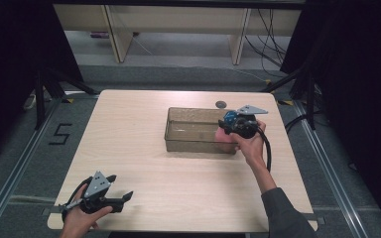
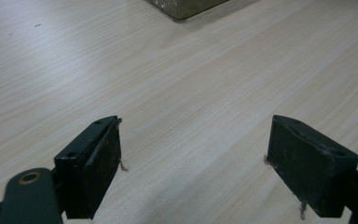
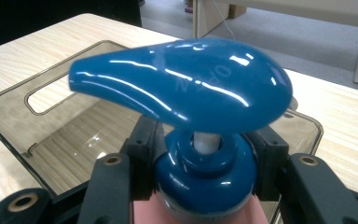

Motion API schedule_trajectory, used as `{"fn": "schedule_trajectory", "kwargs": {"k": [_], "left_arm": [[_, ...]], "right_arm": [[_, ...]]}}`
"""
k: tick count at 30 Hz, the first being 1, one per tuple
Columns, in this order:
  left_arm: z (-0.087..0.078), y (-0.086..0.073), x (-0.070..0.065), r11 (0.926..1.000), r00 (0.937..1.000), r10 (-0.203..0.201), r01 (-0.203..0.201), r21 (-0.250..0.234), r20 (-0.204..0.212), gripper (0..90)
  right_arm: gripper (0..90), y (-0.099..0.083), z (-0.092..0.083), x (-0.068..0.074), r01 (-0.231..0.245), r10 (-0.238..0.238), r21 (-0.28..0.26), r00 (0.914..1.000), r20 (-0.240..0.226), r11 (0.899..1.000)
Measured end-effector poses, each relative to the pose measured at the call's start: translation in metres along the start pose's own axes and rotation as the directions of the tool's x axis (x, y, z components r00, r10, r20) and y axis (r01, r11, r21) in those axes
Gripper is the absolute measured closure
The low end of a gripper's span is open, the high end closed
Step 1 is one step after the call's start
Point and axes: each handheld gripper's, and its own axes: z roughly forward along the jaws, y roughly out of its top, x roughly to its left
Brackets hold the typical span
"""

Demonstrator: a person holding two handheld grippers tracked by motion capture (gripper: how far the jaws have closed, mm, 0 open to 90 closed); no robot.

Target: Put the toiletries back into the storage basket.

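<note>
A pump bottle [image 3: 191, 79] with a glossy blue pump head and a pink body sits between the jaws of my right gripper [image 3: 205, 154], which is shut on its blue collar. In the high view the right gripper [image 1: 228, 126] holds the bottle [image 1: 223, 135] at the right end of a clear brownish bin [image 1: 188, 145], over its inside. The bin [image 3: 9, 126] looks bare inside. My left gripper [image 1: 120, 187] rests low near the table's front left corner. Its jaws [image 2: 193, 158] stand wide open with only bare wood between them.
A small dark round spot [image 1: 221, 104] lies on the table just behind the bin. The light wood table [image 1: 129, 129] has bare room left of the bin and in front of it. Black stands [image 1: 42, 94] flank the table on the floor.
</note>
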Motion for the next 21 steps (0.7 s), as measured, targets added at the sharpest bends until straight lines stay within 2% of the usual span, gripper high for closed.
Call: {"fn": "schedule_trajectory", "kwargs": {"k": [1,2,3,4,5,8,9,12,15,16,17,18,19,20,21], "left_arm": [[-0.0003,0.0005,0.001,0.9999,1.0,0.01,-0.01,0.005,-0.002,17.2],[0.0008,0.0006,0.0006,1.0,1.0,0.002,-0.002,-0.008,-0.001,17.2],[0.0001,0.0006,0.0004,1.0,1.0,0.004,-0.004,-0.001,-0.006,17.1],[0.0,0.0002,-0.0001,1.0,1.0,0.004,-0.004,-0.001,-0.001,17.2],[-0.0003,0.0001,0.0,1.0,1.0,0.008,-0.008,0.001,0.0,17.2],[-0.0003,0.0011,0.0011,0.9998,0.9998,0.019,-0.019,0.002,-0.003,17.1],[-0.0002,0.0006,0.0005,0.9999,0.9999,0.015,-0.015,0.002,-0.001,17.2],[-0.0006,0.0005,0.0005,0.9999,0.9999,0.012,-0.012,0.006,-0.002,17.2],[-0.0003,0.0005,0.0006,0.9998,0.9998,0.02,-0.02,0.007,-0.002,17.2],[-0.0003,0.0001,0.0003,0.9998,0.9999,0.017,-0.017,0.009,0.002,17.2],[-0.0002,0.0001,0.0002,0.9999,0.9999,0.013,-0.013,0.009,-0.003,17.2],[0.0005,0.0005,0.0004,1.0,1.0,0.009,-0.009,0.003,-0.002,17.2],[0.0008,0.0005,0.0004,1.0,1.0,0.008,-0.008,0.002,-0.001,17.2],[0.0001,0.0002,0.0005,0.9999,0.9999,0.013,-0.013,0.007,-0.003,17.2],[-0.0003,0.0,0.0007,0.9998,0.9998,0.019,-0.019,0.01,-0.003,17.2]], "right_arm": [[53.2,0.0001,0.0004,-0.0002,0.0,0.0,0.003,0.9999,-0.013,1.0],[53.1,0.0004,-0.0007,-0.0001,0.003,-0.003,0.018,0.9999,-0.012,1.0],[53.1,-0.0001,0.0008,0.0003,0.014,-0.014,0.0,0.9998,-0.013,1.0],[53.0,-0.0002,0.0006,0.0011,0.009,-0.009,0.011,0.9997,-0.021,1.0],[53.0,-0.0005,0.0003,0.0004,0.031,-0.031,-0.001,0.9995,-0.002,1.0],[52.5,-0.0011,0.0,0.0004,0.03,-0.03,0.0,0.9995,-0.004,1.0],[51.5,-0.0023,0.0007,0.0015,-0.013,0.013,-0.013,0.9997,-0.02,1.0],[39.9,-0.0031,-0.0014,-0.0011,-0.064,0.064,-0.019,0.9978,-0.019,0.998],[34.4,-0.0024,-0.0043,-0.0031,-0.082,0.081,-0.034,0.9966,-0.011,0.996],[33.5,-0.0024,-0.004,-0.0039,-0.082,0.081,-0.05,0.9964,-0.027,0.995],[32.8,-0.0018,-0.006,-0.0022,-0.113,0.112,-0.039,0.9934,-0.026,0.993],[32.1,-0.0009,-0.0072,-0.0036,-0.089,0.088,-0.051,0.9959,-0.019,0.995],[31.5,-0.0006,-0.0068,-0.0024,-0.099,0.097,-0.055,0.9946,-0.035,0.994],[31.3,-0.0003,-0.0079,-0.0021,-0.093,0.092,-0.05,0.9955,-0.023,0.994],[31.0,0.0,-0.0083,-0.0012,-0.098,0.096,-0.055,0.9947,-0.034,0.994]]}}
